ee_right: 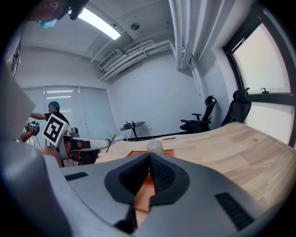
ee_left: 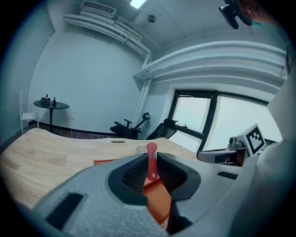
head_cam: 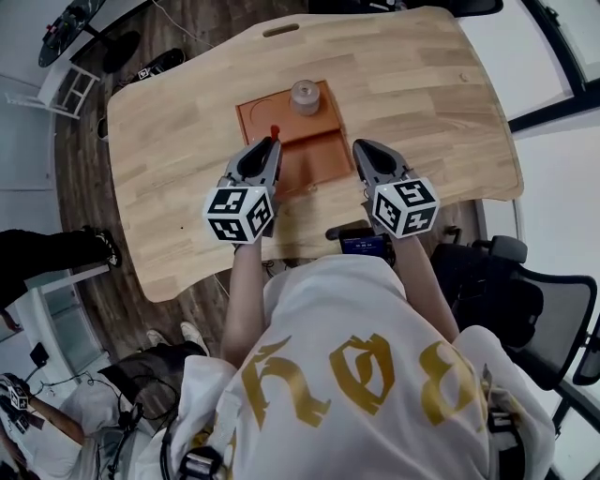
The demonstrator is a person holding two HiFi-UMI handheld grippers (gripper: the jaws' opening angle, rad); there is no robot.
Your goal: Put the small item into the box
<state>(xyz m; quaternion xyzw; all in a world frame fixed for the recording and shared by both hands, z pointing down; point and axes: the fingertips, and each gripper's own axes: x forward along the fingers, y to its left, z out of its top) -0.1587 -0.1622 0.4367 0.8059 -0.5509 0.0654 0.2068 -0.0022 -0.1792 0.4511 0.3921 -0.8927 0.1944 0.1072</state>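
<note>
My left gripper (head_cam: 273, 142) is shut on a small, flat red item (ee_left: 151, 160) that stands upright between the jaws; its tip (head_cam: 275, 130) pokes out over the orange box (head_cam: 319, 148). The box is a shallow orange tray with compartments in the middle of the wooden table, also seen past the left jaws (ee_left: 157, 196) and the right jaws (ee_right: 141, 187). A small clear jar (head_cam: 305, 96) stands at the box's far side. My right gripper (head_cam: 364, 150) hovers at the box's right edge, shut with nothing between its jaws (ee_right: 149, 159).
The wooden table (head_cam: 178, 141) has a slot at its far edge (head_cam: 280, 30). Office chairs (head_cam: 525, 291) stand to the right of me. A white stool (head_cam: 56, 89) and a round black side table (head_cam: 70, 23) are on the floor at far left.
</note>
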